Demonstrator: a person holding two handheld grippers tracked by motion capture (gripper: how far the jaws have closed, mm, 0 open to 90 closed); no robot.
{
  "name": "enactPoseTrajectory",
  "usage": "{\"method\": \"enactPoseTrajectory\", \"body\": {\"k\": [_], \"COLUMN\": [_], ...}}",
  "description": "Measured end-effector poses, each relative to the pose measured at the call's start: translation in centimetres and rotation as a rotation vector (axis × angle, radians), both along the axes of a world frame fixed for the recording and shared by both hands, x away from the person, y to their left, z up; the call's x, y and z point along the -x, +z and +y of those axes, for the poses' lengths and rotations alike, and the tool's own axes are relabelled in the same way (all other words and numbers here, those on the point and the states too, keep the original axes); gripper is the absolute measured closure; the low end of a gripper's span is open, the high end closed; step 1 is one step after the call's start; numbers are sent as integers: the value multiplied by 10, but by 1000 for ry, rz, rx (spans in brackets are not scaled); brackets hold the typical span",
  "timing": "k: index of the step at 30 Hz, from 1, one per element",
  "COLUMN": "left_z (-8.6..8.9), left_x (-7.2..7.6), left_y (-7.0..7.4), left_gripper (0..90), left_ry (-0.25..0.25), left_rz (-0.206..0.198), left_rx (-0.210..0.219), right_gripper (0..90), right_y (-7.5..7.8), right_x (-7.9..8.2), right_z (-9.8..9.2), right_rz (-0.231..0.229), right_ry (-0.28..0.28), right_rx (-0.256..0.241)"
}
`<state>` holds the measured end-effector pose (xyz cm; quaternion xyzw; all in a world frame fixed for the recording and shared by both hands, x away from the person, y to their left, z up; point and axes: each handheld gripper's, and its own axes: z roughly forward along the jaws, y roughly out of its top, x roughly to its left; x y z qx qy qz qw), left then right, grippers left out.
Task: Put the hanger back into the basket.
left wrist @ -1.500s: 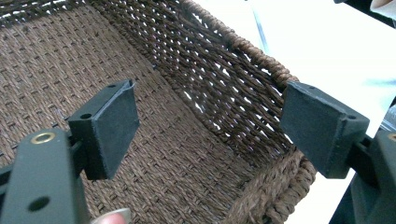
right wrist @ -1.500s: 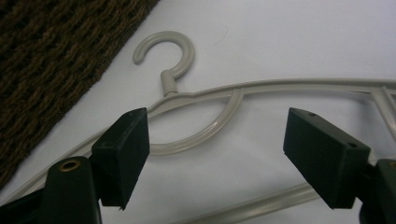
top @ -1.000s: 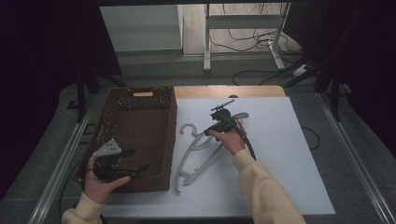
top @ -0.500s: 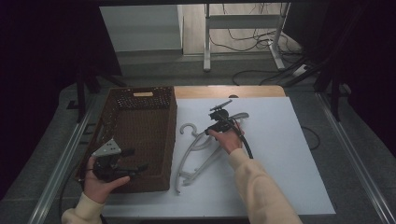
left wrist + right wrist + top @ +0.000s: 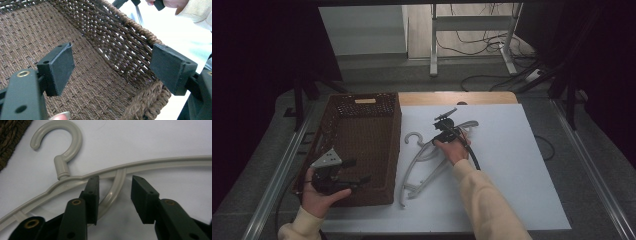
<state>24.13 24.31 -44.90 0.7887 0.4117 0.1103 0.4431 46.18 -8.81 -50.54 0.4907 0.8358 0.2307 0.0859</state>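
A pale grey plastic hanger (image 5: 424,162) lies flat on the white table top, its hook (image 5: 414,137) toward the brown wicker basket (image 5: 362,145). My right gripper (image 5: 446,126) is low over the hanger's middle. In the right gripper view the hanger (image 5: 155,162) runs across, and my right gripper (image 5: 113,195) stands open with its jaws on either side of the curved inner bar, not pinching it. My left gripper (image 5: 337,176) hovers over the basket's near end. In the left gripper view it (image 5: 115,67) is wide open above the woven floor of the basket (image 5: 95,82), holding nothing.
The white table top (image 5: 512,170) stretches right of the hanger. A wooden strip (image 5: 462,97) edges the back. Metal rails (image 5: 282,170) run along both sides of the table. The basket's right wall (image 5: 125,32) rises close to the left gripper's right jaw.
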Motion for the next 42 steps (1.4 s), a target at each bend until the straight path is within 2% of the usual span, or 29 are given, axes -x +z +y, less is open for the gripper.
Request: {"method": "enactPoseTrajectory", "body": {"k": [4,8,16,23,28,31,35,42], "left_z": [0,0,0,-1,-1,0,0,-2], "left_x": [0,0,0,0,1,0,0,1], "left_y": [0,0,0,0,1,1,0,1], "left_gripper": [194,194,194,194,194,194,195,195], "left_ry": [0,-1,-2,-6,-5,-4,-4,-8], "left_rz": [-1,-1,-2,-4,-6,-5,-4,-7], "left_rx": [0,-2,-3,-8,-7,-6,-7,-9], "right_gripper": [662,674,676,693,711,711,707,693], "right_y": [1,1,1,1,1,1,1,1], "right_x": [1,1,0,1,-2,-2,-1,5], "right_z": [4,5,3,5,2,2,4,15], "right_rz": [-4,0,43,48,71,72,68,18], "right_ry": [-9,-19,-58,-79,-106,-107,-102,-92], "right_rx": [12,20,-8,3,-33,-36,-18,84]}}
